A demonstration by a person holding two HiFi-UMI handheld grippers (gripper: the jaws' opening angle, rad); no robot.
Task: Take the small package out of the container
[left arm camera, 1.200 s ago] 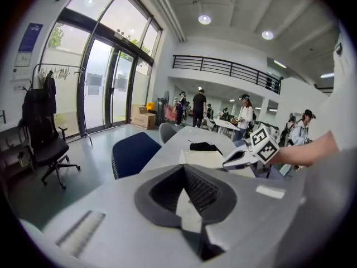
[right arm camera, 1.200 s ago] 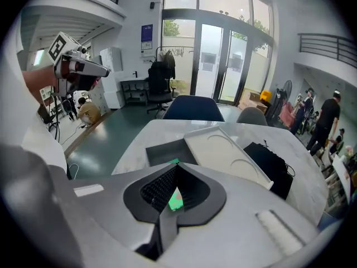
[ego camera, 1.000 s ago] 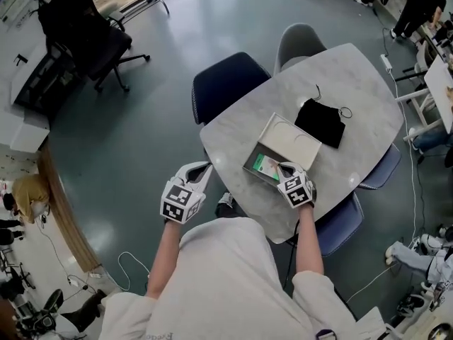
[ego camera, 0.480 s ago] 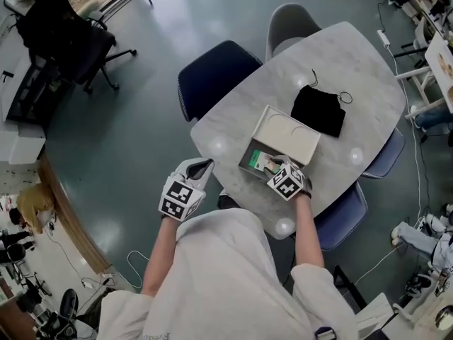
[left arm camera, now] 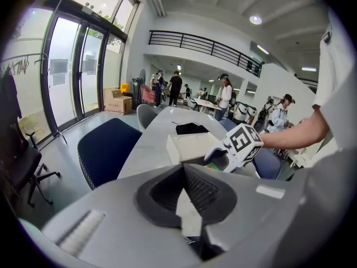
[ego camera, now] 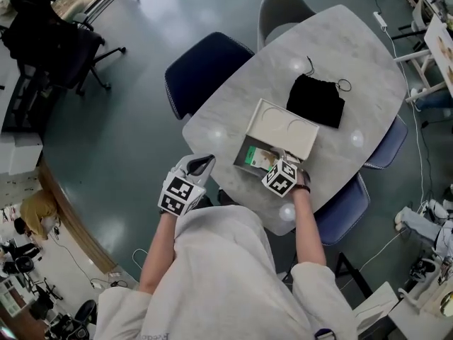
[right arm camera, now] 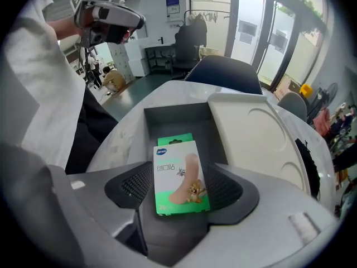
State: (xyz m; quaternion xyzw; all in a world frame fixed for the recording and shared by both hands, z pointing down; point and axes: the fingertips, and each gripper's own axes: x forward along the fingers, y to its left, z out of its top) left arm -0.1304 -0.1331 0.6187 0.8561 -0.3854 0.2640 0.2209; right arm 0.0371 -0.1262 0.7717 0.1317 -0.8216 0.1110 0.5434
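Observation:
The container is a white box lying open on the table, with a grey tray (ego camera: 248,154) and its lid (ego camera: 283,127) folded back. The small package (right arm camera: 179,175), white and green with a cartoon plaster print, lies in the tray (right arm camera: 167,119). A second green package (right arm camera: 175,139) peeks out beneath it. My right gripper (ego camera: 272,161) points steeply down into the tray. Its jaws have just been opening and now stand wide, with the package between the pads (right arm camera: 223,188). My left gripper (ego camera: 201,166) hovers off the table's near edge, shut and empty (left arm camera: 187,205).
A black pouch (ego camera: 316,99) with a cord lies beyond the box on the pale marble table (ego camera: 340,48). Around the table stand a blue chair (ego camera: 202,69), a grey chair (ego camera: 283,9) and another blue chair (ego camera: 340,211). People stand far off in the hall.
My right gripper has sunk into the tray, over the package. My left gripper has drifted a little lower and closer to the table's edge.

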